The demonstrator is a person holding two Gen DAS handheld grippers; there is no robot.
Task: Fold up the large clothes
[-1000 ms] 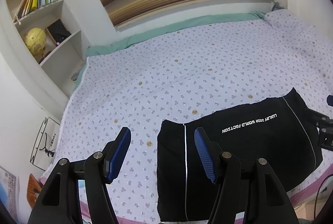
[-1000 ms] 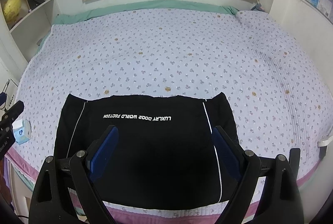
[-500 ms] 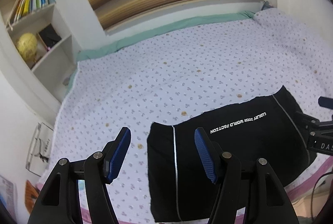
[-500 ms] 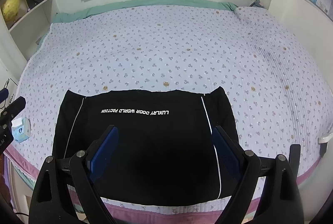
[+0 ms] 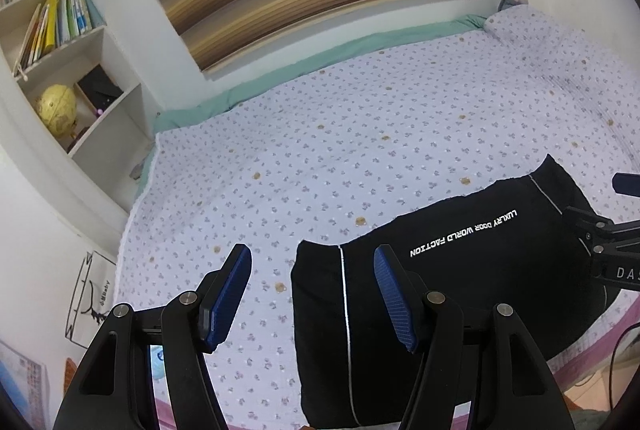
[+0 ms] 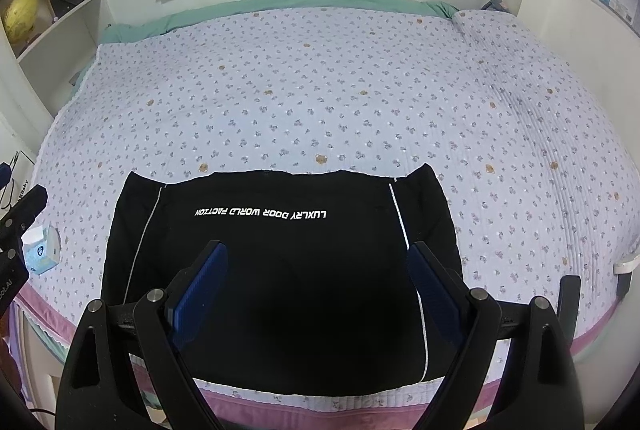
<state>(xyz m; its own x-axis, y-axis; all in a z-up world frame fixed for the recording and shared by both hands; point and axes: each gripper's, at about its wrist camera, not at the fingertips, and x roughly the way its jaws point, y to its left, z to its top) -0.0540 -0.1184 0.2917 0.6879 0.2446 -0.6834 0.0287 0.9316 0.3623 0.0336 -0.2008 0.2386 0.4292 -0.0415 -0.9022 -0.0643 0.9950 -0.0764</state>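
Note:
A black garment (image 6: 280,270) with white piping and white lettering lies folded flat into a rectangle at the near edge of the bed; it also shows in the left wrist view (image 5: 460,270). My left gripper (image 5: 312,294) is open and empty, held above the garment's left edge. My right gripper (image 6: 316,290) is open and empty, held above the garment's near middle. The right gripper's body shows at the right edge of the left wrist view (image 5: 608,242).
The bed (image 6: 320,90) has a lilac floral quilt with a pink near border. A white bookshelf (image 5: 60,70) with books and a yellow globe stands at the left. A small tissue pack (image 6: 42,250) lies left of the garment. Striped blinds hang behind.
Both grippers have pulled back and up from the garment; it looks smaller and farther now. The garment has not moved.

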